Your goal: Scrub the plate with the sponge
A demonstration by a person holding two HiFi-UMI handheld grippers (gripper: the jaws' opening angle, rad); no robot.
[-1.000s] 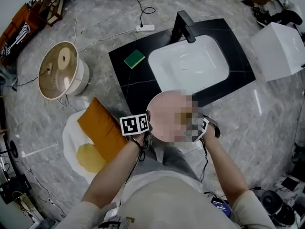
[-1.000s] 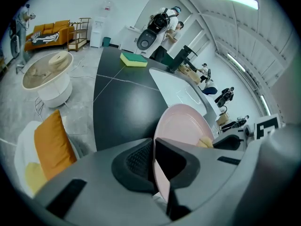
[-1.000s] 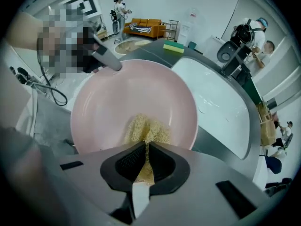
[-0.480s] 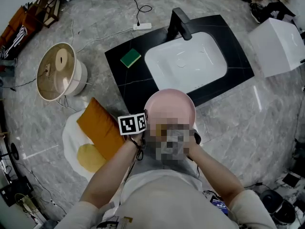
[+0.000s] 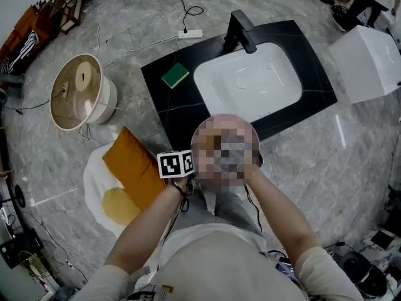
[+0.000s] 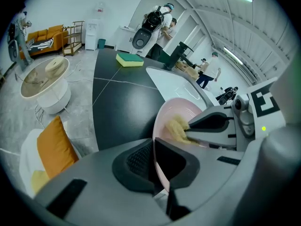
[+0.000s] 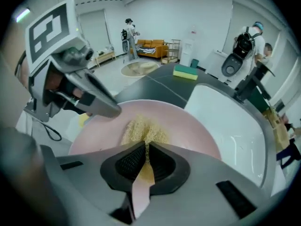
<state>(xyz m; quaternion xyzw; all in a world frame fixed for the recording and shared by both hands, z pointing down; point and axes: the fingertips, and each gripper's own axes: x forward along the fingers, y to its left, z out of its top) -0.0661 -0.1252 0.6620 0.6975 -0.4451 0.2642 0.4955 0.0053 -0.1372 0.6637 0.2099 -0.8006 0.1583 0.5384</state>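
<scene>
In the left gripper view my left gripper [image 6: 154, 154] is shut on the near rim of a pink plate [image 6: 186, 111], which it holds tilted over the black counter's [image 5: 163, 99] front edge. My right gripper [image 7: 146, 149] is shut on a yellowish fibrous sponge [image 7: 143, 130] and presses it on the plate's [image 7: 193, 128] inner face. Seen from the left gripper, that sponge [image 6: 177, 127] sits at the right gripper's tips [image 6: 192, 125]. The left gripper [image 7: 110, 108] grips the plate's left rim. In the head view a mosaic patch covers the plate; only the left gripper's marker cube [image 5: 175, 165] shows.
A green sponge [image 5: 176, 76] lies on the counter, left of the white sink [image 5: 247, 83] with its black faucet [image 5: 241, 33]. On the floor stand a round beige lidded drum [image 5: 80, 93], an orange cushion [image 5: 131, 167] and a white box [image 5: 366, 64]. People stand far back.
The right gripper with the sponge has moved from the plate's right edge, past its near side, up onto the middle of its face. The left gripper and plate have hardly shifted.
</scene>
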